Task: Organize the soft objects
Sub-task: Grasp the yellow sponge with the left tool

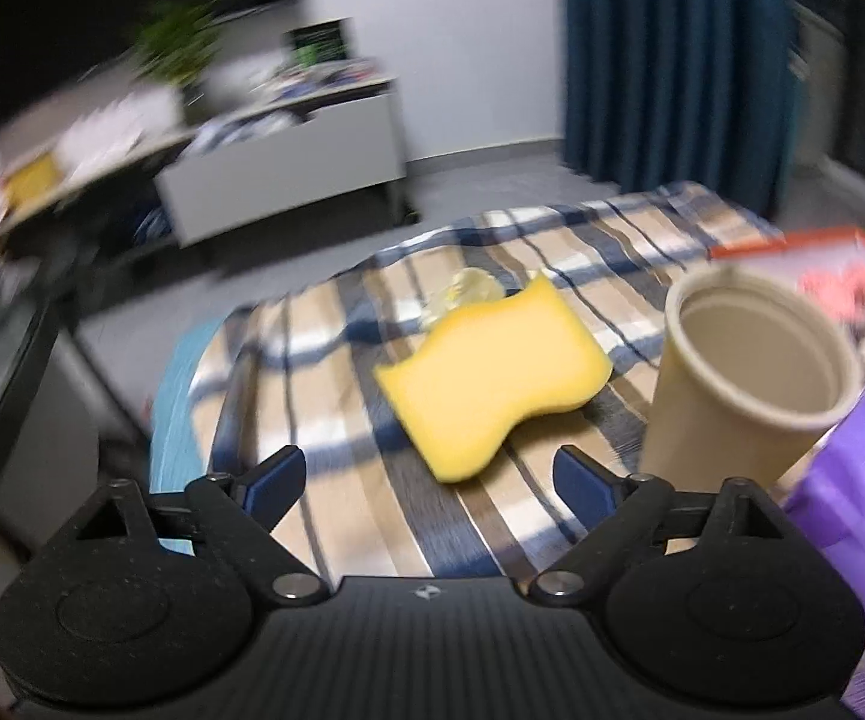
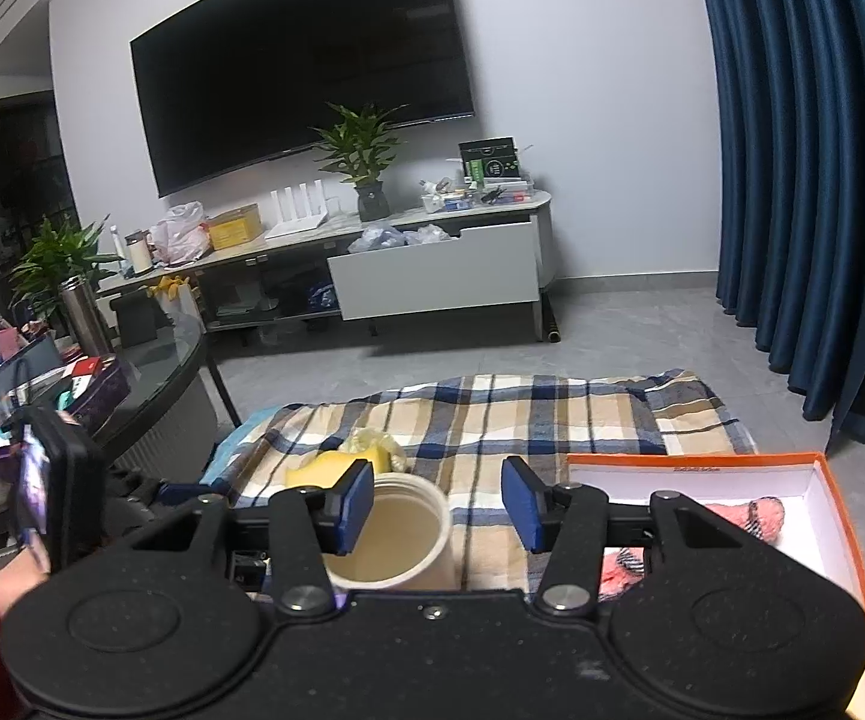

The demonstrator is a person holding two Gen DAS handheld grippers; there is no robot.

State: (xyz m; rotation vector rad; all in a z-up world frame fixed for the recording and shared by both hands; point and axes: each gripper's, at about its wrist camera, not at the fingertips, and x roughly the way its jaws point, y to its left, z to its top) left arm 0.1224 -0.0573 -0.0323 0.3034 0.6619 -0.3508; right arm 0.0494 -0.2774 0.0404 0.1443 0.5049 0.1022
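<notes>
yellow sponge (image 1: 492, 372) ahead of spread left claw (image 1: 429, 480), untouched

The left wrist view is heavily motion-blurred: the white media cabinet (image 1: 288, 150) and leafy green plant (image 1: 177, 48) at ten to eleven o'clock smear into streaks, and the wavy yellow foam sponge (image 1: 492, 372) at centre has soft edges. Only the black left tool (image 1: 429, 474) at six o'clock stays crisp. The right wrist view is sharp throughout, lit by even, cool indoor light with weak shadows; the large black wall-mounted television screen (image 2: 306, 60) shows only faint sheen. Both pictures bow strongly at the rims, bending the deep blue pleated curtain (image 2: 804, 180) at two o'clock, and their corners fall dark.
</notes>
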